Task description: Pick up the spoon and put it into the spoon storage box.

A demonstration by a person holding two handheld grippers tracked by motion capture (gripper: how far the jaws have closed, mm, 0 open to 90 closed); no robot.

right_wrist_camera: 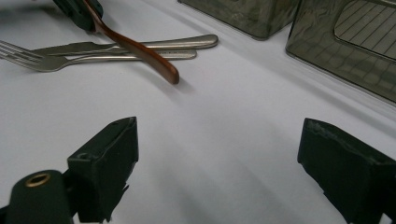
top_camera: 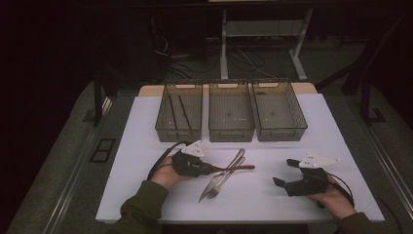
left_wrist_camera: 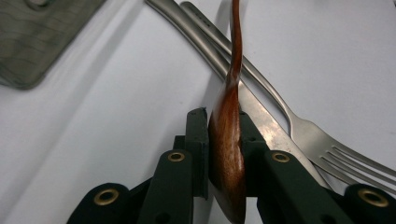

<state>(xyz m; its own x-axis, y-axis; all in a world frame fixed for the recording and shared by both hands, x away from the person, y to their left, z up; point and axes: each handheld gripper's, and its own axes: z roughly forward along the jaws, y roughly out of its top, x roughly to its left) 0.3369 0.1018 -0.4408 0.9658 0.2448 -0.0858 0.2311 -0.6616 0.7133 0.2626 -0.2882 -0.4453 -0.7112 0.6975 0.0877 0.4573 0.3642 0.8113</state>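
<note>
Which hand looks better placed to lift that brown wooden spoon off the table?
Left. The left gripper is shut on the spoon; the right gripper is open, apart from it.

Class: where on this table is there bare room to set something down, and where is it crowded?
Bare: the white table left of the left gripper, and between cutlery and right gripper. Crowded: the centre, with wooden spoon, fork, knife; three bins behind.
</note>
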